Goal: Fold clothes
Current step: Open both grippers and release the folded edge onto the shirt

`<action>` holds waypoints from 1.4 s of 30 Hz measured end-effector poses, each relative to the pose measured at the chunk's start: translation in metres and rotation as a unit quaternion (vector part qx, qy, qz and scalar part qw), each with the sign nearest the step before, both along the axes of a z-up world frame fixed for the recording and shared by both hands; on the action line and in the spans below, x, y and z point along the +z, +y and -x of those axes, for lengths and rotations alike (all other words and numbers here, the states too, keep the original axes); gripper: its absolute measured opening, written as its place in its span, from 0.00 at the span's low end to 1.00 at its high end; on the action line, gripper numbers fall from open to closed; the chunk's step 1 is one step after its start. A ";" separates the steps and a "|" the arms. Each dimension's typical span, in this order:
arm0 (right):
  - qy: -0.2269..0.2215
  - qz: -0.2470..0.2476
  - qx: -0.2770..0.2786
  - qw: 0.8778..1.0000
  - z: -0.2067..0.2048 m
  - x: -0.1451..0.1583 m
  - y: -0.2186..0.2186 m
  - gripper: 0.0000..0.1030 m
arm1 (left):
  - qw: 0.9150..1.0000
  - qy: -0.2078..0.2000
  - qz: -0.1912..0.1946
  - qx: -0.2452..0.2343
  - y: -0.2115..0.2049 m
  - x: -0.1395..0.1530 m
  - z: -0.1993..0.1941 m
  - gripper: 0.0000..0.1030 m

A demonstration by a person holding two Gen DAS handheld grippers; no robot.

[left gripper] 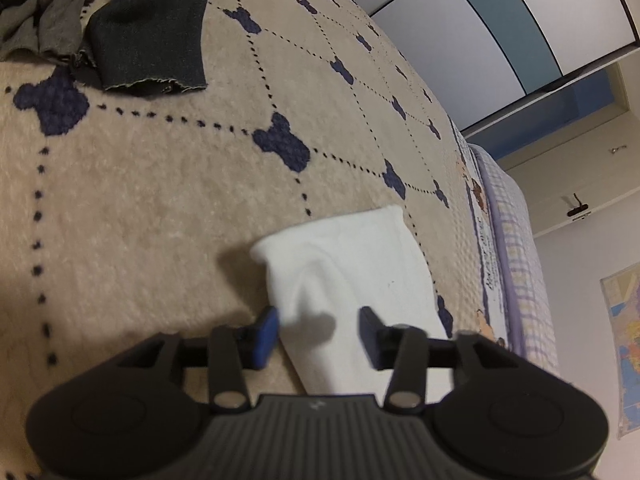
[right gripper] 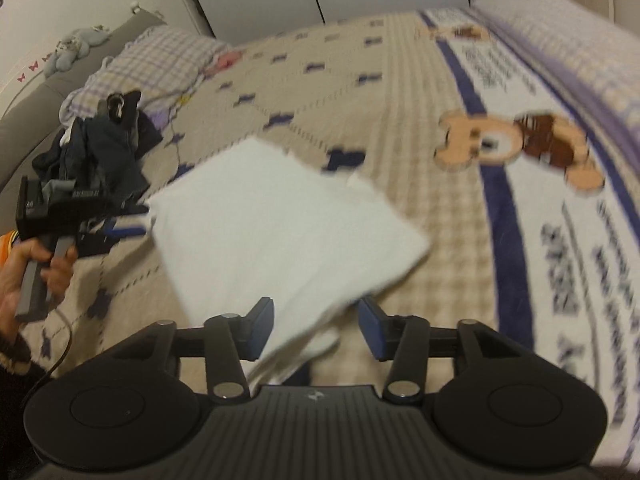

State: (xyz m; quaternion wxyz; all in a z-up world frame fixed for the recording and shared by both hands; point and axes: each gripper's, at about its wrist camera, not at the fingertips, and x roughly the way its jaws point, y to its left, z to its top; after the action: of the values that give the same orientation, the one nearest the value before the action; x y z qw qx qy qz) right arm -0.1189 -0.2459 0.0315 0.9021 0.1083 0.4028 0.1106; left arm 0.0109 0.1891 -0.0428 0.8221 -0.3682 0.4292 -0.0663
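Note:
A folded white cloth [right gripper: 280, 216] lies on the beige bed cover [right gripper: 400, 92]; it also shows in the left wrist view [left gripper: 352, 264]. My left gripper [left gripper: 320, 334] is open, its blue fingers [left gripper: 266, 334] on either side of the cloth's near edge. In the right wrist view the left gripper [right gripper: 132, 220] sits at the cloth's left edge, held by a hand. My right gripper [right gripper: 316, 328] is open with the cloth's near corner between its fingers [right gripper: 260, 330]. Whether either touches the cloth is unclear.
A pile of dark and grey clothes [left gripper: 100, 20] lies on the cover beyond the cloth, also seen in the right wrist view [right gripper: 104, 144]. A checked pillow [right gripper: 156, 60] and a plush toy [right gripper: 76, 48] are at the headboard. Wardrobe doors [left gripper: 500, 32] stand past the bed's edge.

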 end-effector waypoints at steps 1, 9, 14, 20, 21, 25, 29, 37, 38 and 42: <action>-0.005 -0.001 0.001 1.000 -0.007 0.001 -0.002 0.54 | 1.000 -0.002 -0.004 0.009 -0.002 0.000 0.002 0.73; -0.029 -0.013 0.024 0.999 -0.070 -0.004 -0.005 0.63 | 0.999 -0.001 -0.010 0.043 -0.011 -0.008 -0.004 0.71; -0.031 -0.015 0.050 0.998 -0.114 -0.016 0.006 0.70 | 0.998 0.000 -0.017 0.060 -0.018 -0.011 -0.011 0.61; -0.026 -0.005 0.082 0.996 -0.161 -0.031 0.024 0.70 | 0.996 -0.006 -0.048 0.070 -0.031 -0.011 -0.013 0.59; -0.023 -0.003 0.089 0.996 -0.168 -0.032 0.028 0.70 | 0.996 -0.007 -0.051 0.072 -0.033 -0.011 -0.014 0.59; -0.011 0.006 0.109 0.994 -0.195 -0.039 0.043 0.70 | 0.995 -0.009 -0.056 0.076 -0.035 -0.011 -0.018 0.58; 0.004 0.012 0.116 0.993 -0.219 -0.049 0.057 0.70 | 0.995 -0.007 -0.061 0.084 -0.037 -0.013 -0.022 0.53; 0.025 0.012 0.114 0.993 -0.257 -0.070 0.075 0.70 | 0.994 -0.007 -0.067 0.087 -0.039 -0.015 -0.025 0.48; 0.025 0.010 0.115 0.993 -0.259 -0.072 0.076 0.70 | 0.994 -0.006 -0.066 0.088 -0.038 -0.015 -0.026 0.48; 0.024 0.006 0.119 0.993 -0.266 -0.077 0.085 0.70 | 0.994 -0.006 -0.064 0.091 -0.038 -0.016 -0.027 0.44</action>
State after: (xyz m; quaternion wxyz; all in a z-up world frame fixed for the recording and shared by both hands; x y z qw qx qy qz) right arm 0.1473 -0.1613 -0.0455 0.8731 0.0571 0.4352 0.2121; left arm 0.0382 0.1513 -0.0584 0.8492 -0.3519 0.3923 0.0348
